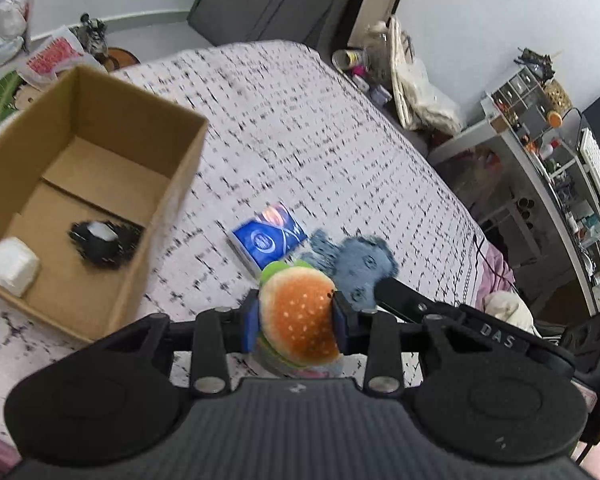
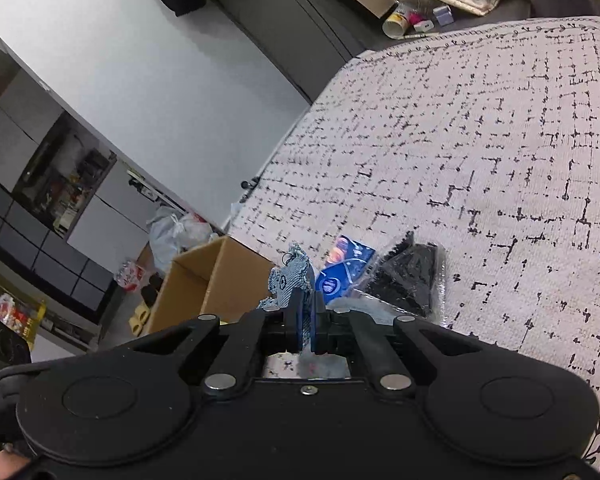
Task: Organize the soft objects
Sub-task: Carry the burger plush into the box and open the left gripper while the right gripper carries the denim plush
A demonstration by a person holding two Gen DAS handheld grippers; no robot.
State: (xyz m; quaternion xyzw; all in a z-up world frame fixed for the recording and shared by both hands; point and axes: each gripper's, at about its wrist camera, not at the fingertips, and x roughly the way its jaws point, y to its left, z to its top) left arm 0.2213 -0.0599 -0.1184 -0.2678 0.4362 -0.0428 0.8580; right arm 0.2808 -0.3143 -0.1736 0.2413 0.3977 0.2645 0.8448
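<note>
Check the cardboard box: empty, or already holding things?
Not empty. In the left wrist view the open-topped cardboard box holds a white block in a near corner and a black fuzzy item on its floor.

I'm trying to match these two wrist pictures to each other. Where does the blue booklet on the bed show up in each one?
Left wrist view: the blue booklet lies on the bed cover just beyond the burger plush, right of the cardboard box.
Right wrist view: the booklet lies just beyond the tongs, between the blue plush and a black packet.
Shared landmark: the cardboard box.
</note>
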